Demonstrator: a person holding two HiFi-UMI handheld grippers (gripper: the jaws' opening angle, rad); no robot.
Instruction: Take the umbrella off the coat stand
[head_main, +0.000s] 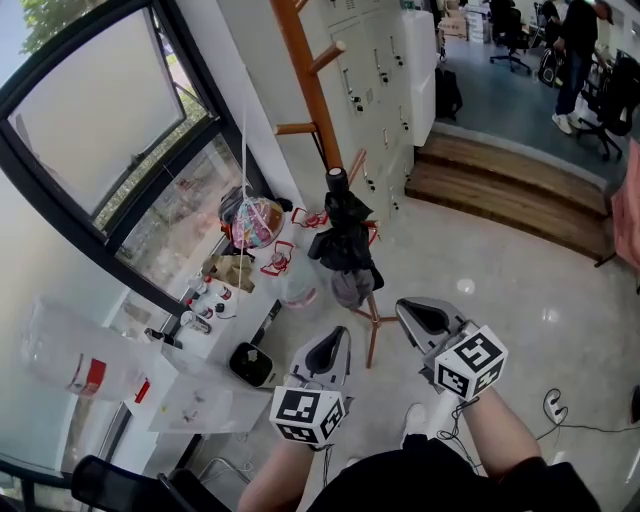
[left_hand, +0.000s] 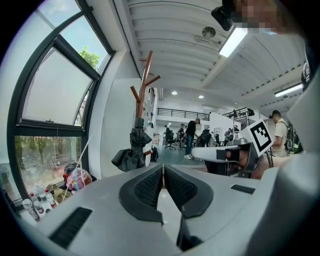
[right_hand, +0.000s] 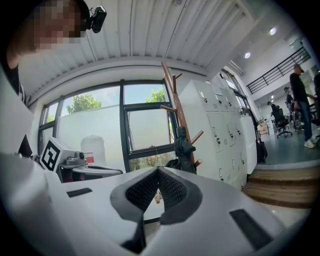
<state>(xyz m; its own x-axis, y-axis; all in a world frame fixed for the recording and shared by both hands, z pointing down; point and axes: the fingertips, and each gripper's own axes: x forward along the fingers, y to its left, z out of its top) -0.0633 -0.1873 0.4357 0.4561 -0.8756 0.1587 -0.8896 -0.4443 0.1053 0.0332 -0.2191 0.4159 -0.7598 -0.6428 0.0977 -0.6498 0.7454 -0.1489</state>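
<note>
A black folded umbrella (head_main: 345, 235) hangs on the wooden coat stand (head_main: 312, 90), its handle up by a peg. The left gripper view shows the umbrella (left_hand: 132, 150) on the stand (left_hand: 144, 90) ahead; in the right gripper view the umbrella (right_hand: 183, 150) hangs against the stand (right_hand: 175, 105). My left gripper (head_main: 335, 345) is shut and empty, short of the umbrella and below it in the head view. My right gripper (head_main: 420, 315) is beside it, also shut with nothing held. Both point toward the stand.
A low white unit (head_main: 225, 320) with bottles, a colourful bag (head_main: 255, 222) and a black bin (head_main: 250, 363) stands under the window at left. White lockers (head_main: 385, 80) are behind the stand. Wooden steps (head_main: 500, 190) rise at right. A person (head_main: 575, 50) stands far off.
</note>
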